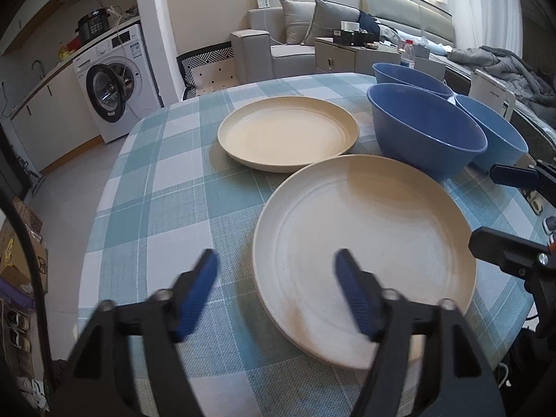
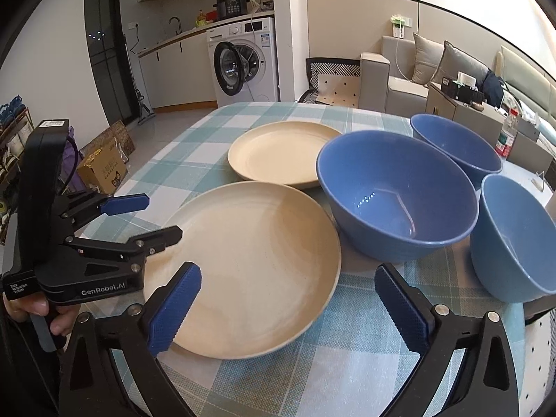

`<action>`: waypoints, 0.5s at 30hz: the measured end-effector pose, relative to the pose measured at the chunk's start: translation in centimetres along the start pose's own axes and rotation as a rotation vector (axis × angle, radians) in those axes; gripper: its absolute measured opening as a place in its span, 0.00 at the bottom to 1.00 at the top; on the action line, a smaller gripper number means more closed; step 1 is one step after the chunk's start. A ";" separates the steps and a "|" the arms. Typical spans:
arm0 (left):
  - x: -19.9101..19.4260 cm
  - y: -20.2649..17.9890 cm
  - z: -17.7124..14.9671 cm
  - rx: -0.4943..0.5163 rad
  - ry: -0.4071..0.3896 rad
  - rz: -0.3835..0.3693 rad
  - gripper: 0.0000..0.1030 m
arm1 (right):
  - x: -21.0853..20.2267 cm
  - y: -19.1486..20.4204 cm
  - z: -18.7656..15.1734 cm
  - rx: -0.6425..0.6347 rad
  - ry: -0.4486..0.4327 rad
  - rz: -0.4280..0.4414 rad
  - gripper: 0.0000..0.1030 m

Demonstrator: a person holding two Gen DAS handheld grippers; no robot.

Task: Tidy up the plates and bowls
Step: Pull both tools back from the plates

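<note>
Both grippers spread wide, empty: left gripper [image 1: 276, 295] & right gripper [image 2: 290, 307] above near plate [image 2: 250, 264] w/ bowls [image 2: 396, 191] beside.

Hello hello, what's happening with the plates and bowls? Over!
Left gripper and right gripper: jaws open, empty. Two plates, three bowls, all unstacked. Nothing in the way.

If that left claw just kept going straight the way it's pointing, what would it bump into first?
Most likely the near cream plate. The left claw hangs open and tilted down, one finger over the plate's rim, the other over the checked tablecloth. Depth is hard to judge.
</note>
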State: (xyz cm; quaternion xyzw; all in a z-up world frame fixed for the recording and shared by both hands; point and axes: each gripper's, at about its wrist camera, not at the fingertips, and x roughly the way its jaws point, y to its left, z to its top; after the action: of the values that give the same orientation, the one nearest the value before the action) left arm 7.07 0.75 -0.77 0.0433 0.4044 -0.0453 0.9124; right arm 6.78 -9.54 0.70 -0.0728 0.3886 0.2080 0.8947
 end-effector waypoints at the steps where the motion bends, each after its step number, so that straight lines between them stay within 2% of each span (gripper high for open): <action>1: -0.2 0.2 0.1 -0.013 -0.012 -0.002 0.85 | -0.1 0.1 0.2 -0.006 -0.003 0.002 0.99; 4: -0.7 0.5 0.4 -0.036 -0.032 -0.032 0.87 | -0.2 0.6 0.4 -0.026 -0.013 0.002 0.99; 5: -0.9 0.6 0.4 -0.041 -0.038 -0.038 0.91 | -0.3 0.7 0.5 -0.031 -0.019 0.002 0.99; 11: -1.7 0.8 0.7 -0.049 -0.081 -0.031 1.00 | -0.7 0.6 1.3 -0.032 -0.054 0.008 0.99; 15: -2.3 1.3 1.0 -0.087 -0.121 -0.040 1.00 | -1.2 0.4 1.9 -0.026 -0.084 0.021 0.99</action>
State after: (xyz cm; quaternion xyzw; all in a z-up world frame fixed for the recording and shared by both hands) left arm 6.45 1.98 1.63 -0.0072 0.3511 -0.0484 0.9351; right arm 7.19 -9.03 2.91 -0.0716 0.3489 0.2252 0.9069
